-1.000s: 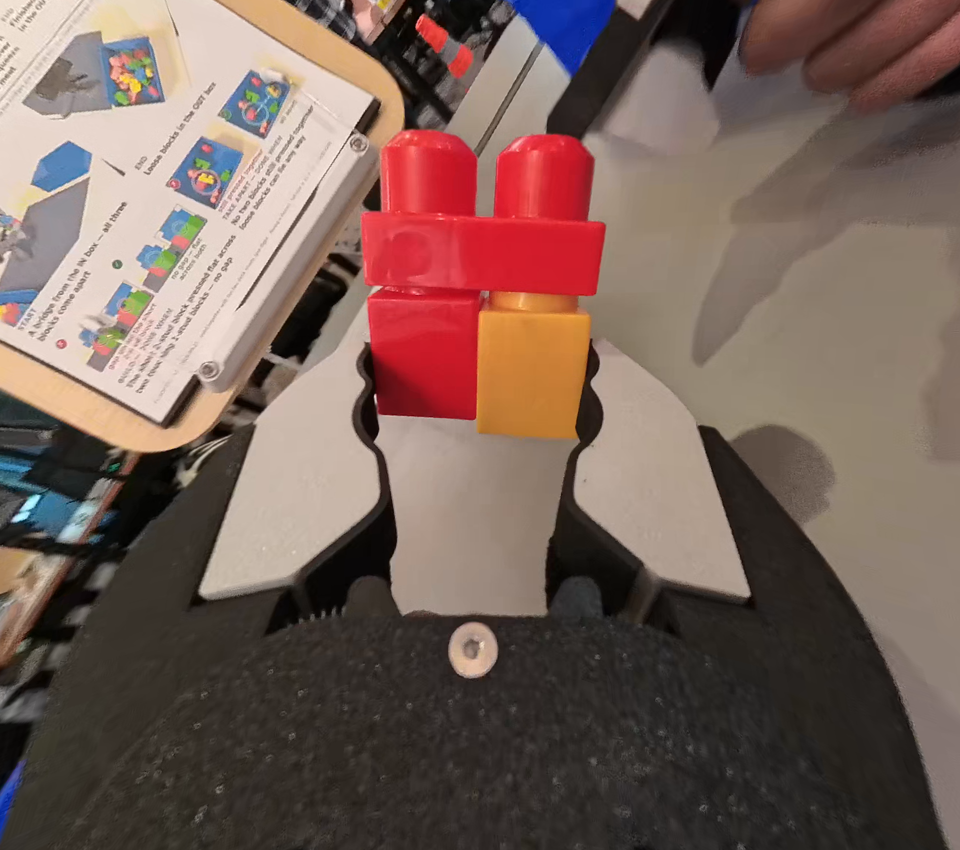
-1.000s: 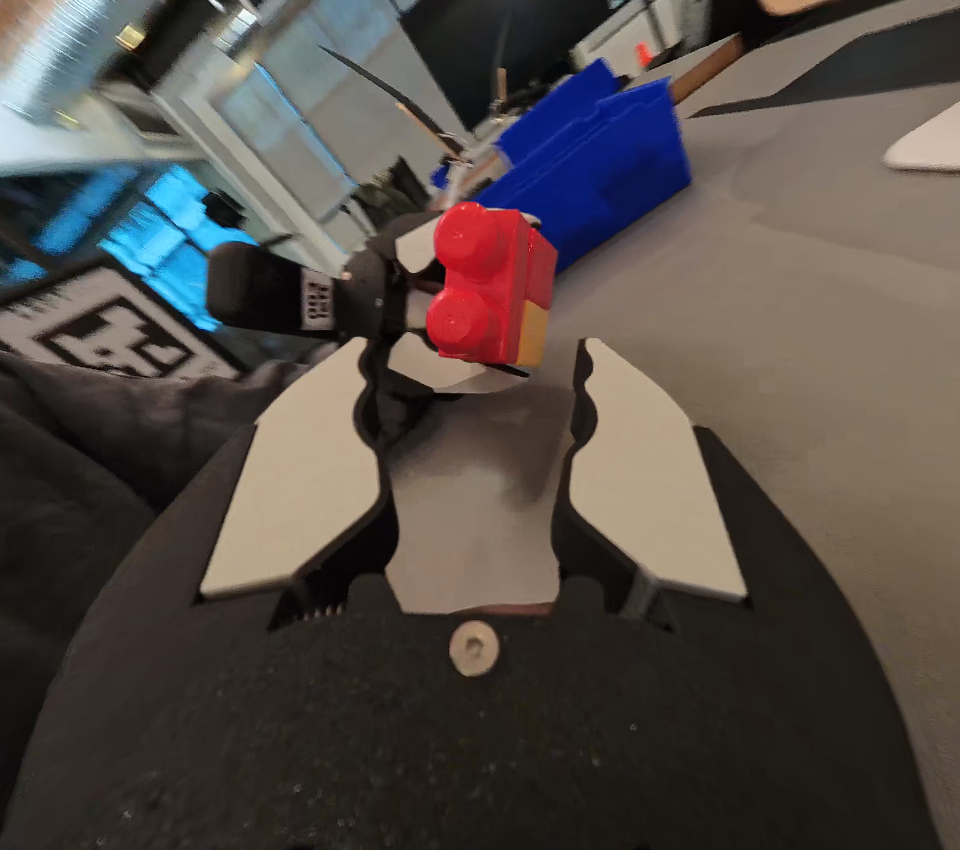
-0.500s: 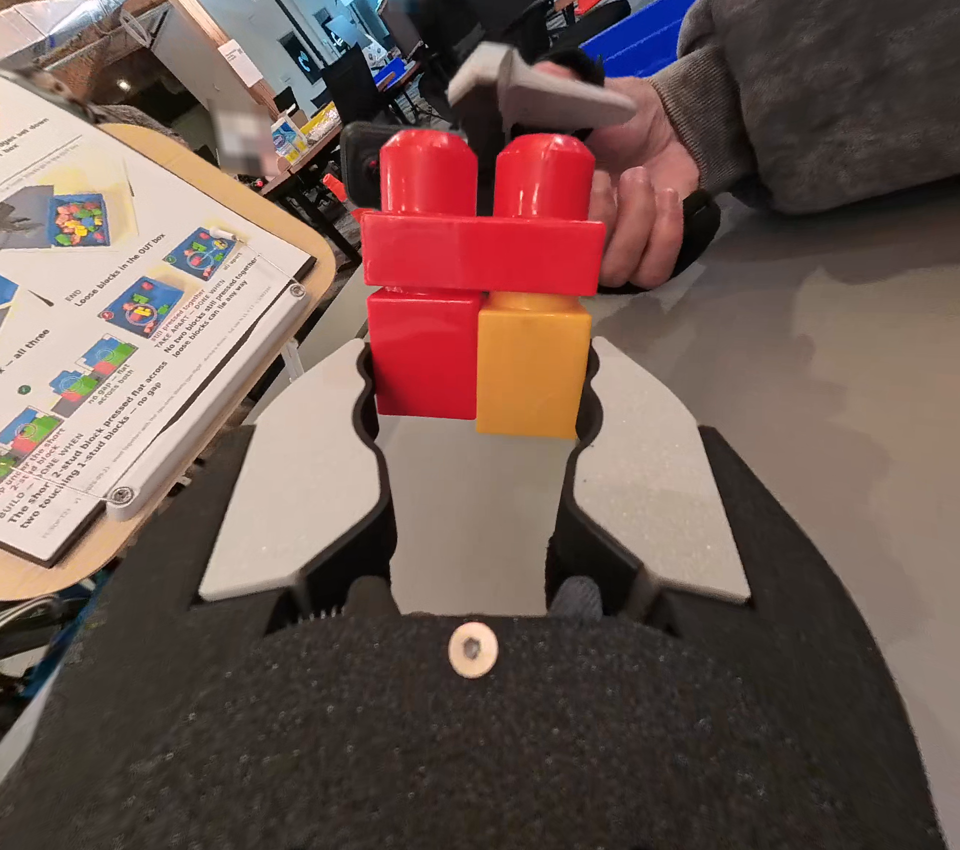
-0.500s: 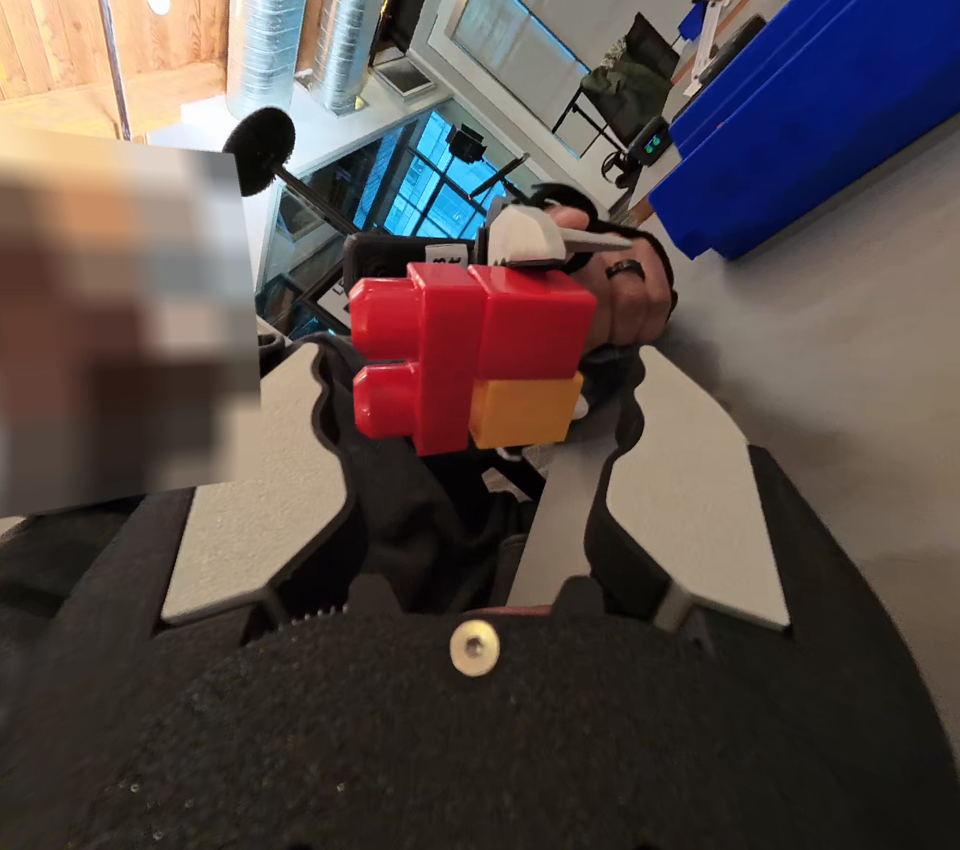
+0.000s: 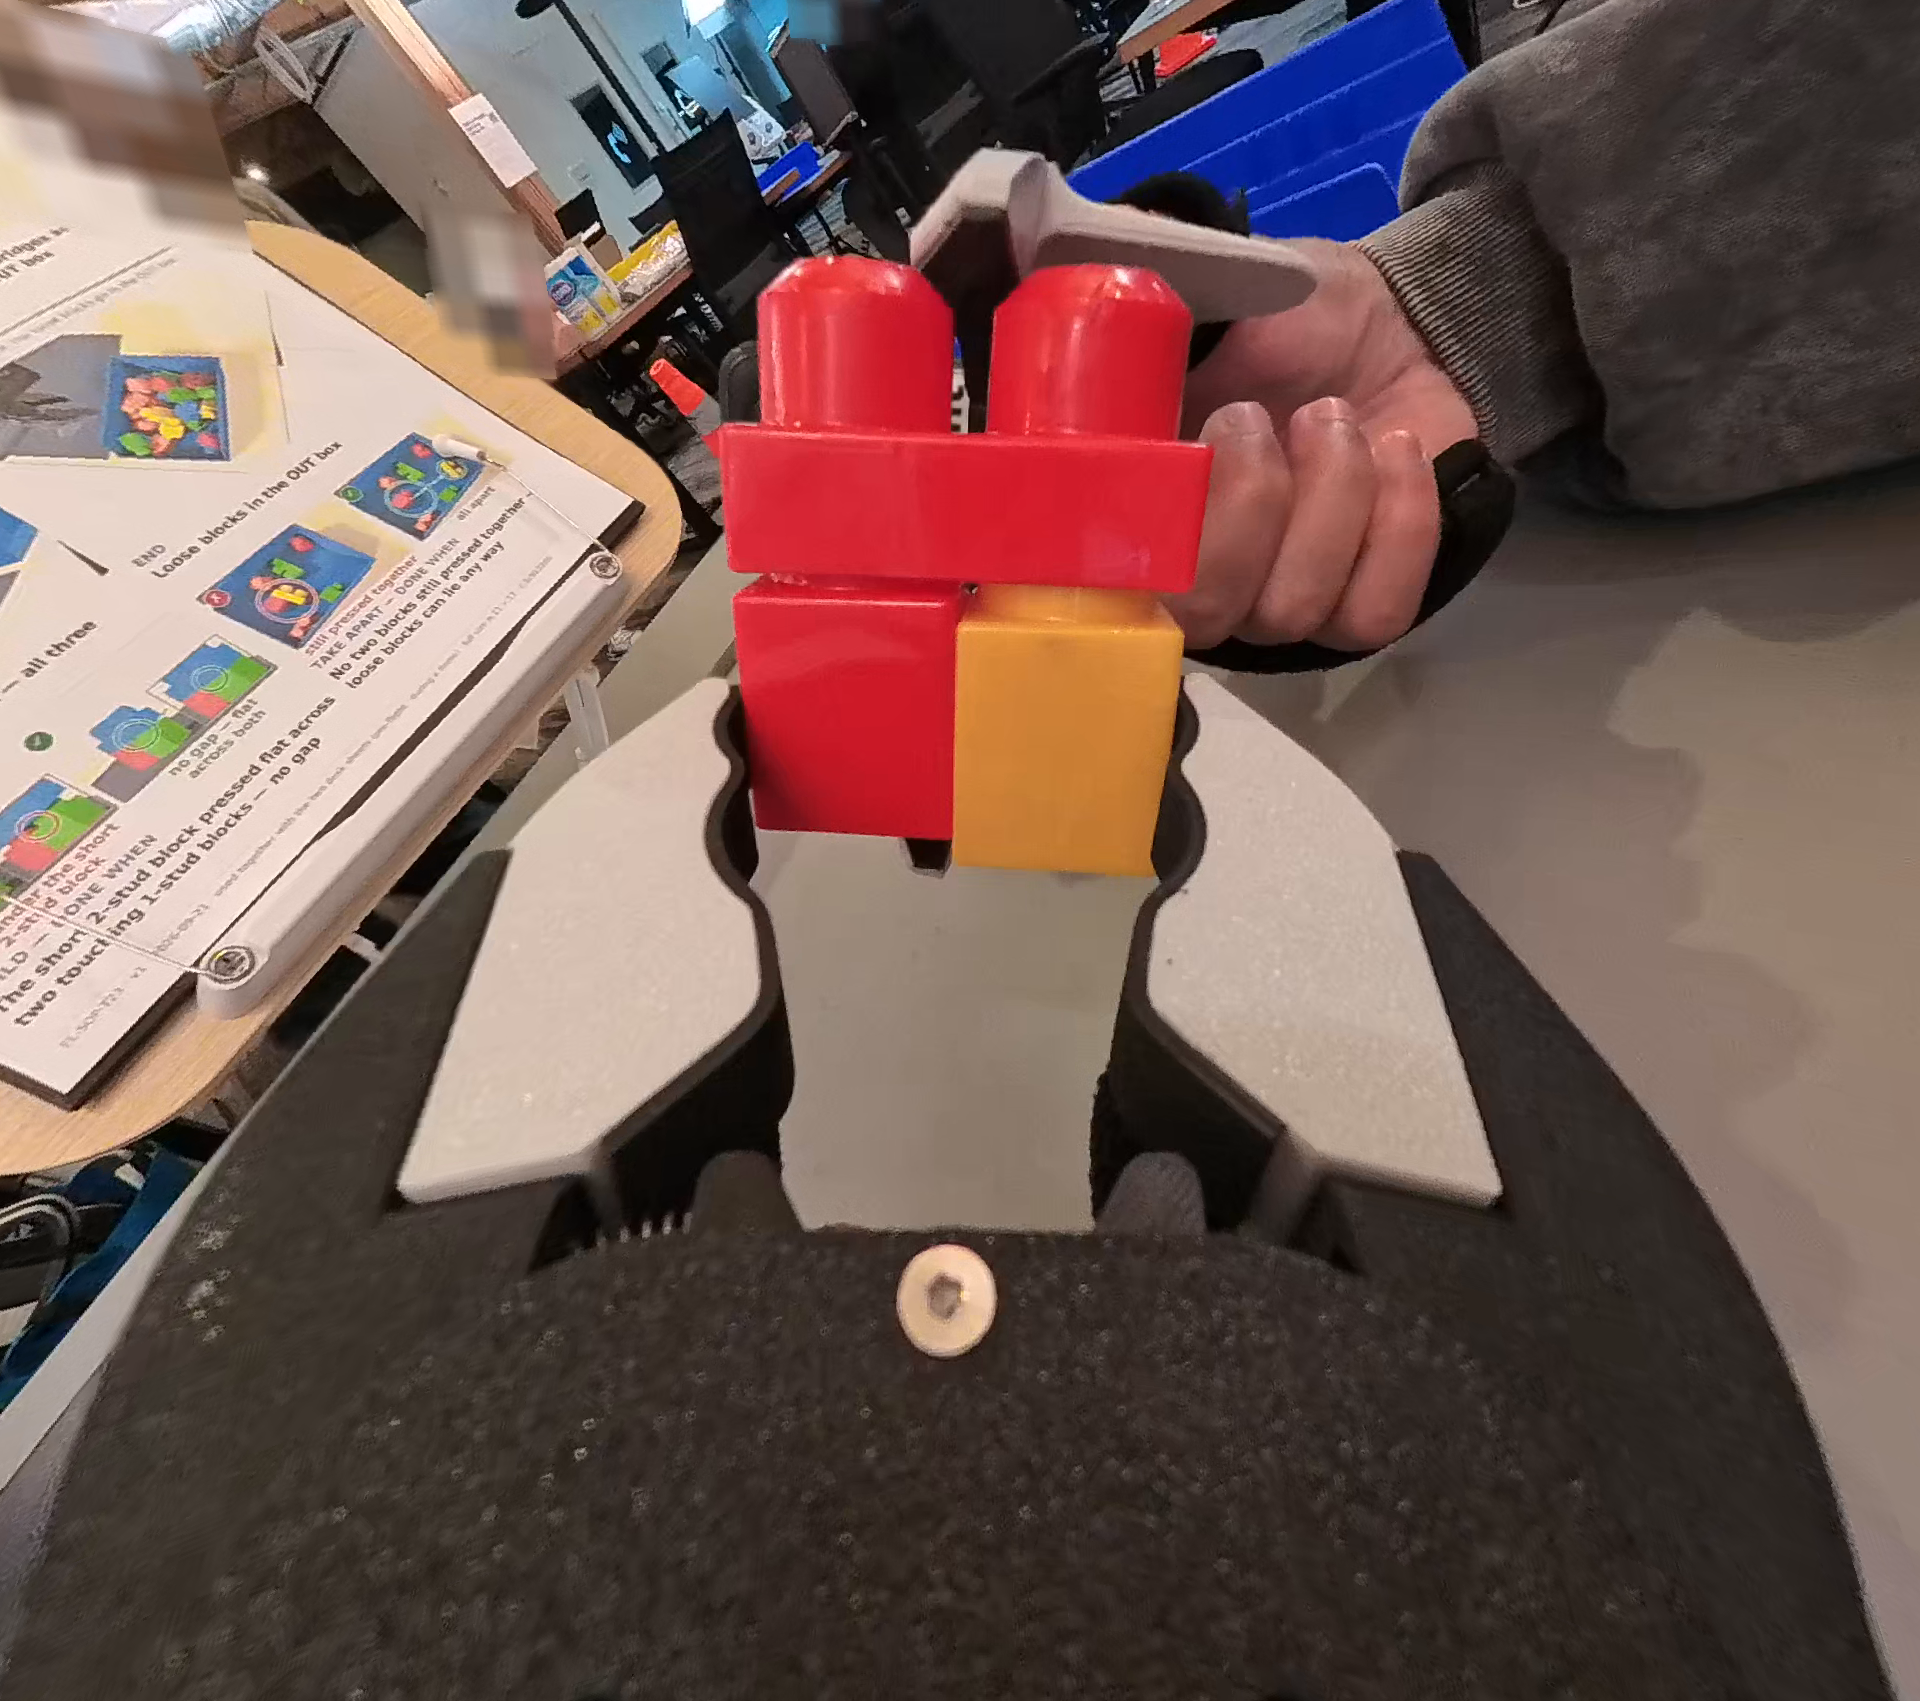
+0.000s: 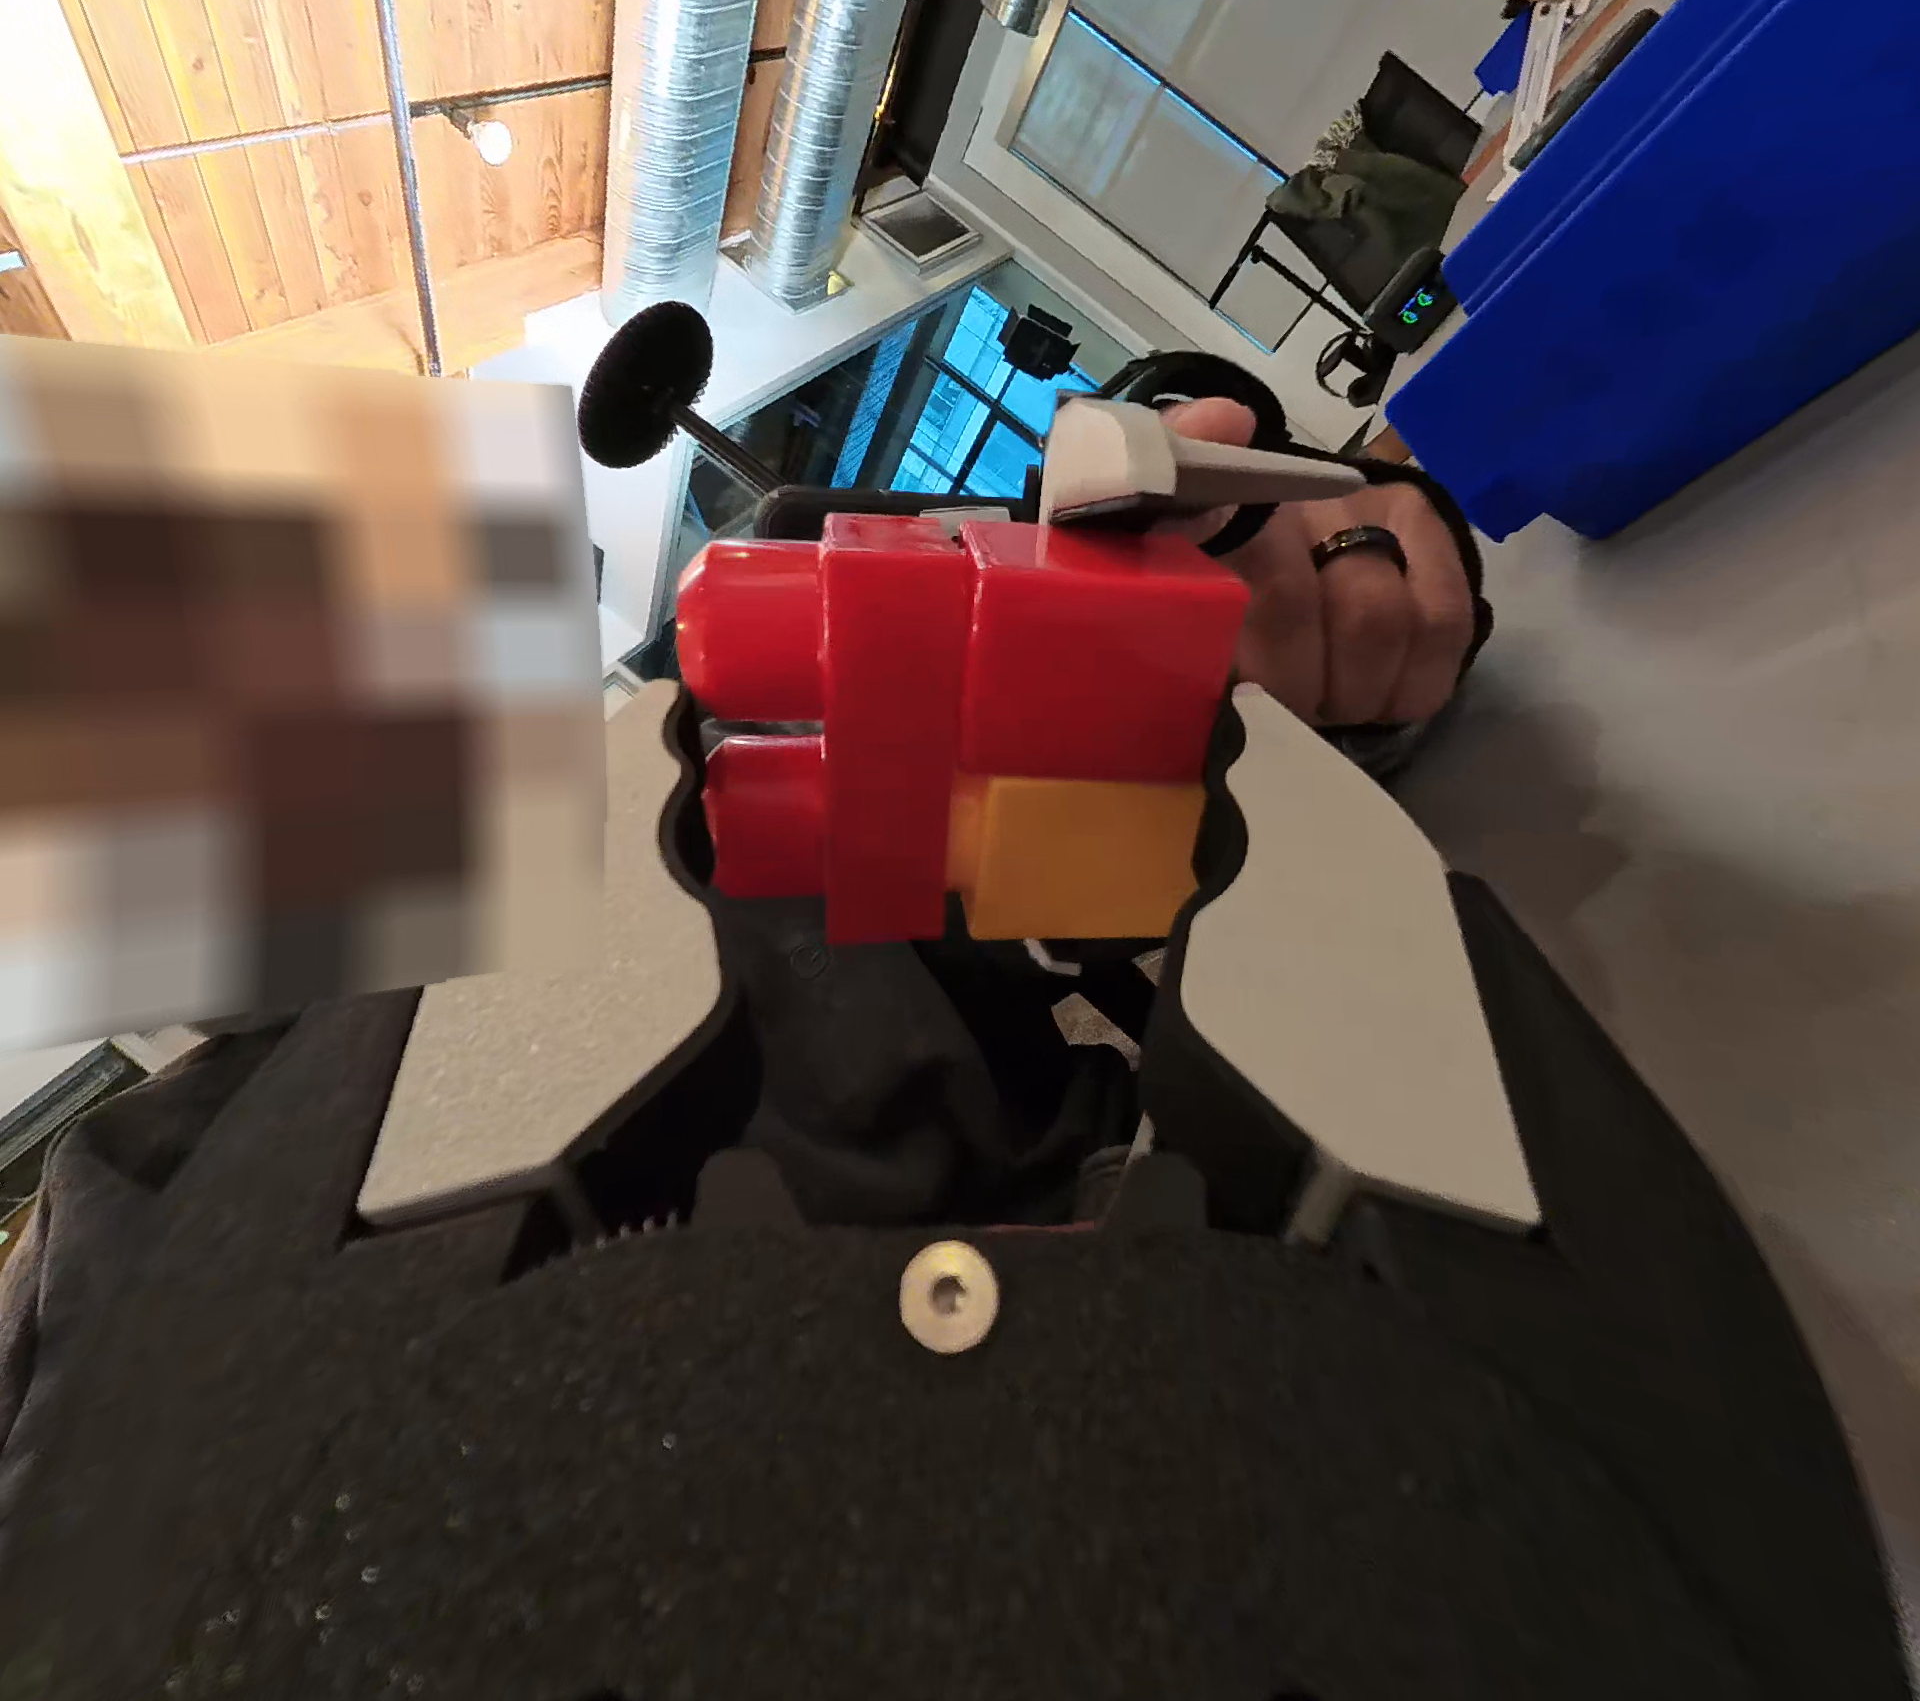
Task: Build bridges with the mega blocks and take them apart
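While its two grey fingers (image 5: 613, 945) press against the outer sides of the small red square block (image 5: 847, 711) and the orange square block (image 5: 1060, 737), the left gripper (image 5: 956, 778) holds the plastic bridge clear of the grey worktop (image 5: 1662, 820); a red two-stud block (image 5: 966, 508) caps both; in the right wrist view the right gripper (image 6: 951, 810) brackets the same bridge lying sideways, fingers spread, contact unclear; a bare hand (image 5: 1320, 508) in a grey sleeve sits just behind; a laminated instruction board (image 5: 260, 612) stands at the worktop's left edge; blue plastic bins (image 6: 1704, 217) stand beyond.
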{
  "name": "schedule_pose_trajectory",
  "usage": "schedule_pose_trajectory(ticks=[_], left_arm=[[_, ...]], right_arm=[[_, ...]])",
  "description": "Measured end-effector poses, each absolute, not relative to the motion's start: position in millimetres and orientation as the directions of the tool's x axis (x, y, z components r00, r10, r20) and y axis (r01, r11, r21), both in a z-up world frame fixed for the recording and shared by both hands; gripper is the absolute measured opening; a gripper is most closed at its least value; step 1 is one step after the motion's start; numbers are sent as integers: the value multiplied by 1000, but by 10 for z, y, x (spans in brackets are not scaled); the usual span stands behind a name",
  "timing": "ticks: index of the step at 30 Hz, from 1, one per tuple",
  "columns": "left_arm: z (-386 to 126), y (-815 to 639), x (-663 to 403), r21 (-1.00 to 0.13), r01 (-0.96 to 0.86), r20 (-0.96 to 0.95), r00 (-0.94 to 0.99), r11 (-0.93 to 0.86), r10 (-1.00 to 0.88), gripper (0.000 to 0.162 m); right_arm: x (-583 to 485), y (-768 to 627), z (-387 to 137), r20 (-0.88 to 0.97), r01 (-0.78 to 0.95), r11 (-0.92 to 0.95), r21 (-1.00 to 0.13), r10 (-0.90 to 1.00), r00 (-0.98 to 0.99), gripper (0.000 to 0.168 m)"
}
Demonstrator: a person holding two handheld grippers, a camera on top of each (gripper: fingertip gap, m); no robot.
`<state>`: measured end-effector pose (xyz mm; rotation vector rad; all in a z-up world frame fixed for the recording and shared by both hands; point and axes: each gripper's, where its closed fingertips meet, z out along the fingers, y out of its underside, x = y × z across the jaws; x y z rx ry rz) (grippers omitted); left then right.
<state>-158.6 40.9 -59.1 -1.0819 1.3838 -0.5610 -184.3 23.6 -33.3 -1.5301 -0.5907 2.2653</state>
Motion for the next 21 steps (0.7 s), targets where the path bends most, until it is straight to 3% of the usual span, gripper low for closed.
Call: schedule_pose_trajectory(ticks=[21], left_arm=[[-819,512,-1572,-878,-309,-416,120,365,-901,75]], right_arm=[[-1877,365,-528,-870,-143,-882,-449,468,-155,93]])
